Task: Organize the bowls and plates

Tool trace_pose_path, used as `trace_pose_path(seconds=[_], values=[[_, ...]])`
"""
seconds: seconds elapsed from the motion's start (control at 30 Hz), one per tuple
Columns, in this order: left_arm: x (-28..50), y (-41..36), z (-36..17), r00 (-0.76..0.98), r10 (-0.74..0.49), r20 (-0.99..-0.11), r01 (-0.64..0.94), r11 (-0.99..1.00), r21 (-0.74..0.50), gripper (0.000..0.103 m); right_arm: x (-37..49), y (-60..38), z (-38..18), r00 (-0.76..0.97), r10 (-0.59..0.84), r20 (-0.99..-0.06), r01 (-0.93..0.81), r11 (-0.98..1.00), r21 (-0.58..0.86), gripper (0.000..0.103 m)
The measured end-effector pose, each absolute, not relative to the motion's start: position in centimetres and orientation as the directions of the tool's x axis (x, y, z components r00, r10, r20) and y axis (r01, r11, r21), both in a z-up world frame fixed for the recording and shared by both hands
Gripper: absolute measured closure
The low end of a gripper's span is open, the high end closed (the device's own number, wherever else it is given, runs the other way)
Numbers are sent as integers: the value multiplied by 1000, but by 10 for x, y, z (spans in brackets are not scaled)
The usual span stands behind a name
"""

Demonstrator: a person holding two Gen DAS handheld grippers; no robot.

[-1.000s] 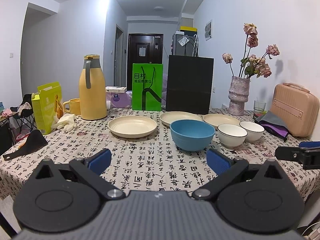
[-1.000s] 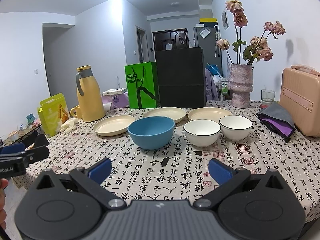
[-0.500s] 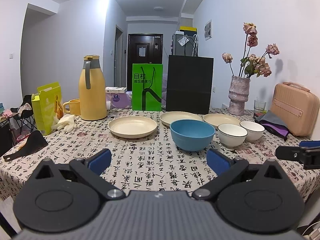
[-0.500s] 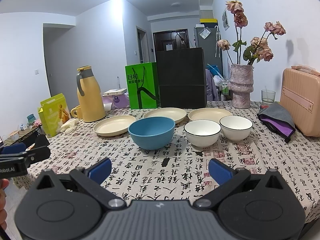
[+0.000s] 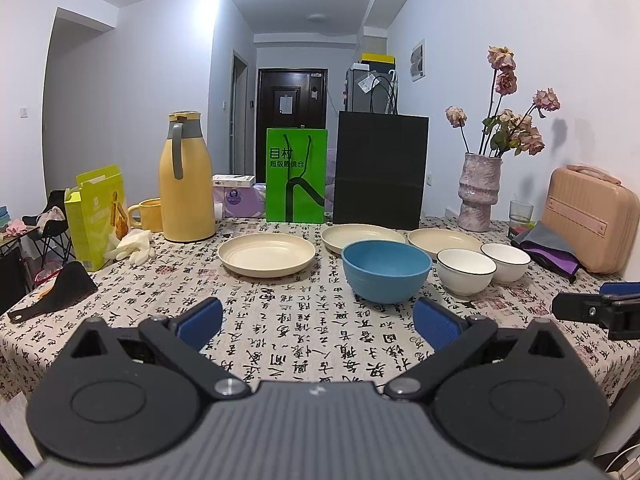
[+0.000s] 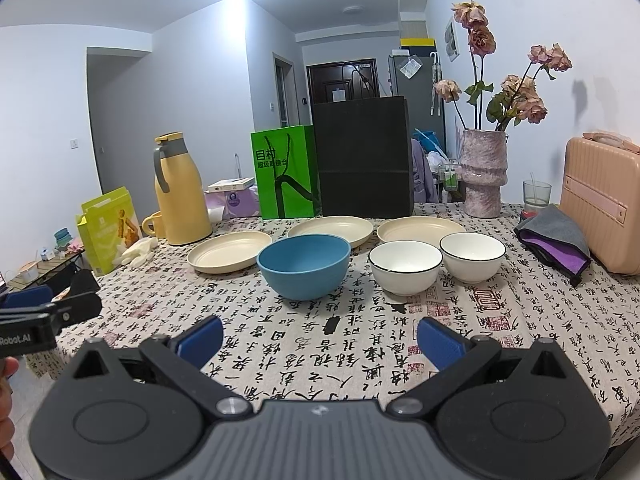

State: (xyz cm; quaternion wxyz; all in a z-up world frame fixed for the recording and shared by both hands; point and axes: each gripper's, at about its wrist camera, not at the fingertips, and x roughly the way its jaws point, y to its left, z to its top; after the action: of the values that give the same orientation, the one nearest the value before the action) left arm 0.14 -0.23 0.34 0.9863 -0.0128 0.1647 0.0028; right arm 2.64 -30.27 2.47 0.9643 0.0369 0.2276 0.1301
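Observation:
Three cream plates lie in a row on the patterned tablecloth: left plate [image 5: 267, 254], middle plate [image 5: 362, 236], right plate [image 5: 444, 239]. In front of them stand a blue bowl [image 5: 386, 270] and two white bowls with dark rims, one nearer [image 5: 466, 271] and one farther right [image 5: 506, 262]. The same blue bowl [image 6: 303, 266] and white bowls [image 6: 405, 266] [image 6: 472, 257] show in the right wrist view. My left gripper [image 5: 318, 326] is open and empty above the table's near edge. My right gripper [image 6: 320, 340] is open and empty too, short of the bowls.
A yellow jug [image 5: 185, 178], yellow mug [image 5: 149, 214], green bag [image 5: 296, 176], black bag [image 5: 380, 174] and flower vase [image 5: 480, 192] stand along the back. A peach case [image 5: 588, 224] and folded cloth [image 5: 548, 246] lie at the right, a yellow box [image 5: 94, 216] and gloves [image 5: 132, 245] at the left.
Both views have risen very slightly; the grippers stay open and nothing on the table has moved.

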Motion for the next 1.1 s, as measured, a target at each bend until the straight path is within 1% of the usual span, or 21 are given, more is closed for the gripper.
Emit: trace_pose_path(seconds=[0.8,1.1], values=[[7,4,9,948,16,-318,-26,999,-29,0,34,-291,30,858,281,-429,-253,960,123,0],[15,5,13,951,30,-308,-39,999,-24,0,39,-291,29,862,300,-407,-267,954,138,0]])
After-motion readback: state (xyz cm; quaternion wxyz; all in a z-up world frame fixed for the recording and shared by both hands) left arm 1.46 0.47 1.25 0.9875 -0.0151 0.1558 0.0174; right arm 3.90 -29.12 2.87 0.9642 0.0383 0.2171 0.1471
